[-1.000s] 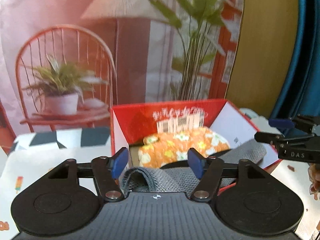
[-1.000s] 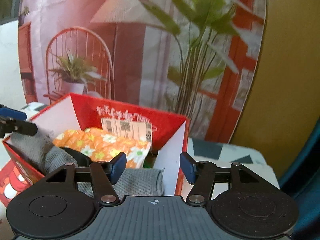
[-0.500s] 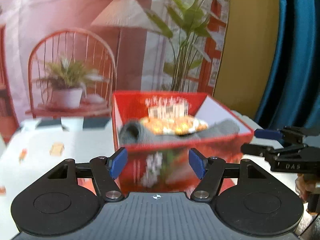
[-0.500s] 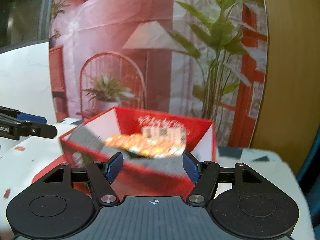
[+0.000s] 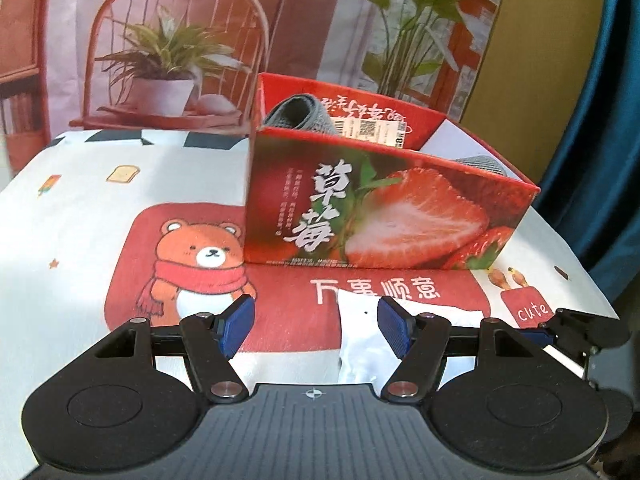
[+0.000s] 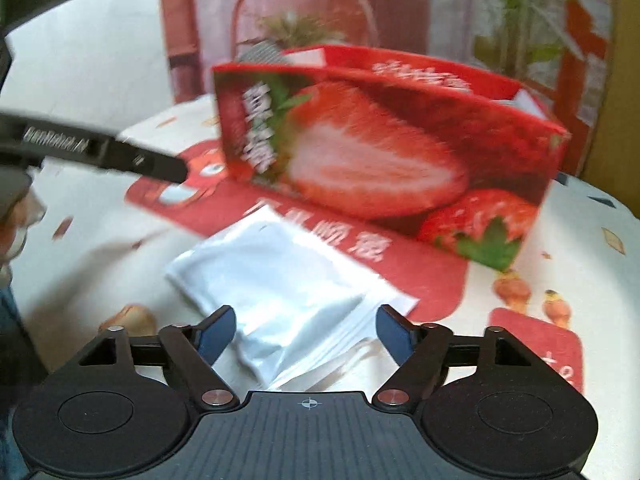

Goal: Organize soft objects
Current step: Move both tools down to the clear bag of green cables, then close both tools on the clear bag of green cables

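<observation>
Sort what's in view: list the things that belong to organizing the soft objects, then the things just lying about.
Job:
- white soft pouch
- strawberry box
- grey cloth in the box
- right gripper, jaws opening over the pouch
- left gripper

Lying about:
- bear-print tablecloth
- printed backdrop

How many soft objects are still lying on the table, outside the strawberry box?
1: a white pouch lies on the tablecloth in front of the strawberry box. A gray cloth is already inside; more may be hidden there.
</observation>
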